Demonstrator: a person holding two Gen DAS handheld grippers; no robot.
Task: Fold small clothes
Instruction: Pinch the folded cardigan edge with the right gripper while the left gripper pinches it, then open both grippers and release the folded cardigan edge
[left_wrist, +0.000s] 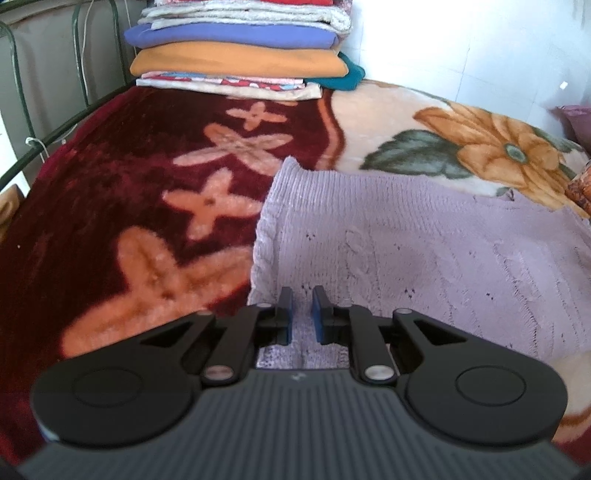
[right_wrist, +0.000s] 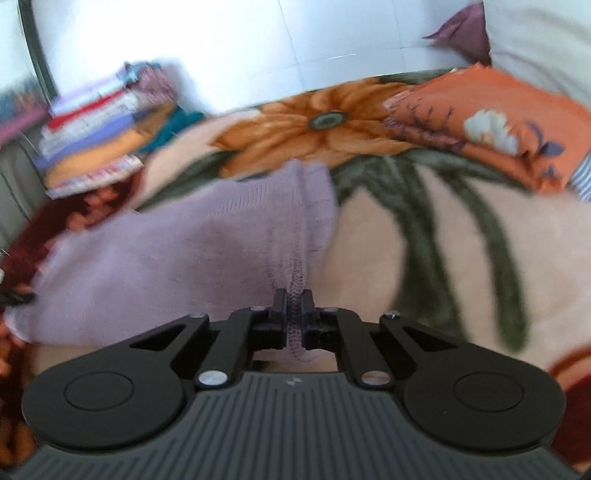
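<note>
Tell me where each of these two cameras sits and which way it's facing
Left wrist: on the left gripper, angled down across the lilac knitted garment toward a stack of folded clothes; only its fingers show.
Right wrist: on the right gripper, angled down at the garment's edge pinched in its shut fingers; orange pillow beyond.
Shared: garment, stack, floral blanket.

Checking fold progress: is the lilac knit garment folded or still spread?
Cannot tell for sure: the lilac knit garment lies mostly flat on the blanket, its edge pinched in the right gripper.
</note>
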